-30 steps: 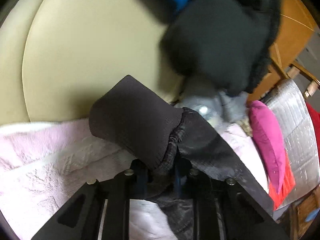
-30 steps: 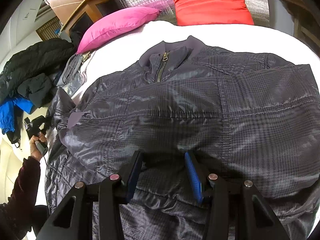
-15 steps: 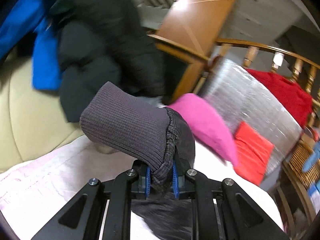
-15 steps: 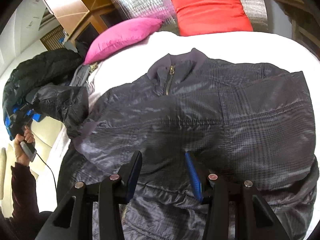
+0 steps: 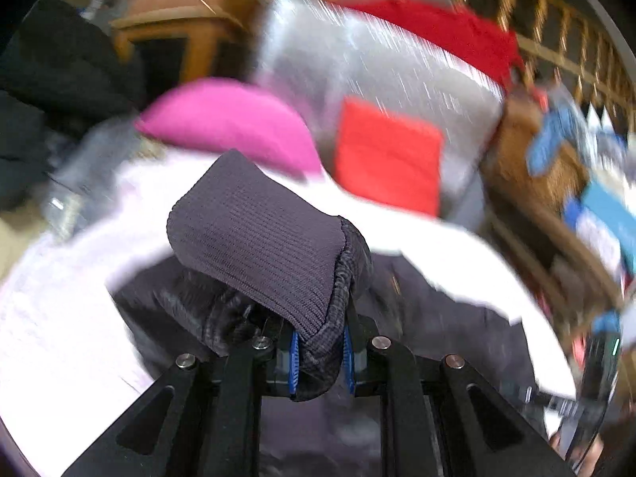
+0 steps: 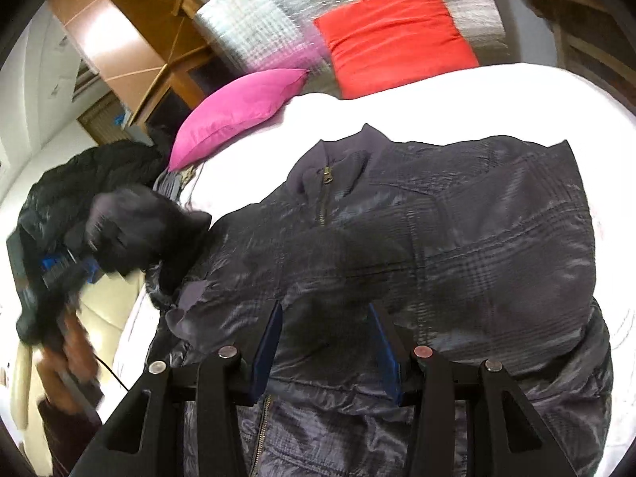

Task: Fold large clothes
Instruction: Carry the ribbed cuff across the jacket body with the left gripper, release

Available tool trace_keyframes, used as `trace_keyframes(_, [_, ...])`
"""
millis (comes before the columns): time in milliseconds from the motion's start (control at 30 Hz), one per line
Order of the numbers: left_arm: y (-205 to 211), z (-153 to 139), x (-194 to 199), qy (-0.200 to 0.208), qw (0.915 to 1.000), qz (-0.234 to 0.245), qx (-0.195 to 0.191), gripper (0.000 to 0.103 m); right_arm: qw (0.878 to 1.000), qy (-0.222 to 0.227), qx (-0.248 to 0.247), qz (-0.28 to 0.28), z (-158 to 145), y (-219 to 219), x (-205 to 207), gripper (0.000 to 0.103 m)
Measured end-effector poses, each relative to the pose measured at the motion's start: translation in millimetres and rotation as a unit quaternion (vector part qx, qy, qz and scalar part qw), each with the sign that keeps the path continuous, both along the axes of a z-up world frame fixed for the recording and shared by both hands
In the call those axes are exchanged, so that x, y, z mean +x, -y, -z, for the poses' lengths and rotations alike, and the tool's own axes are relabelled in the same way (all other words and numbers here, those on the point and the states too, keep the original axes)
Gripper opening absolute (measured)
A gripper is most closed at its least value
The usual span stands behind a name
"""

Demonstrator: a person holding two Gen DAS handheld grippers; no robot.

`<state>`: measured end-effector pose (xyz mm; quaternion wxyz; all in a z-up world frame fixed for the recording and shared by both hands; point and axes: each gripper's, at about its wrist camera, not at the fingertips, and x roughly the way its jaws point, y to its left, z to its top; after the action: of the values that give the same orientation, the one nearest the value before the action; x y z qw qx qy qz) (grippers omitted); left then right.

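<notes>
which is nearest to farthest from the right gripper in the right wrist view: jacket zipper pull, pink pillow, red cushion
From the right gripper, over the jacket's lower front:
1. Zipper pull, straight ahead at the jacket collar.
2. Pink pillow, beyond the collar, off to the left on the bed.
3. Red cushion, farthest, against the silvery backrest at the head of the bed.

The jacket (image 6: 457, 246) lay spread on the bed (image 6: 437, 99). Two pillows (image 6: 242, 107) sat side by side behind its collar. A heap of clothes (image 6: 87, 175) lay left of the bed.
</notes>
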<state>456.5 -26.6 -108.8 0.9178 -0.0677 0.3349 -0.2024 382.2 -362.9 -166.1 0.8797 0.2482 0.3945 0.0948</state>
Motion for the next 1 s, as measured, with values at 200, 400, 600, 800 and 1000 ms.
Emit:
trace_keyframes(200, [59.8, 57.6, -16.4, -0.073, 0.9934, 0.067, 0.058, 0.019, 0.999, -0.007, 0.033, 0.011, 3.3, 13.2, 4.5, 0.049])
trace_keyframes(400, [74.7, 61.6, -42.2, -0.099, 0.9845, 0.128, 0.068, 0.054, 0.998, -0.023, 0.055, -0.003, 8.0, 12.7, 11.8, 0.049])
trace_keyframes(600, [61.7, 32.4, -76.6, -0.088, 0.9753, 0.196, 0.053, 0.080, 0.996, -0.025, 0.088, -0.014, 10.9, 11.6, 13.0, 0.061])
trace_keyframes(800, [3.5, -9.7, -84.8, 0.016, 0.9904, 0.128, 0.050, 0.080, 0.988, -0.041, 0.144, -0.033, 19.0, 9.5, 14.4, 0.075])
trace_keyframes(1000, [-68.8, -11.6, -42.1, 0.054, 0.9954, -0.072, 0.032, 0.081, 0.974, -0.080, 0.202, -0.064, 39.2, 0.4, 19.7, 0.075])
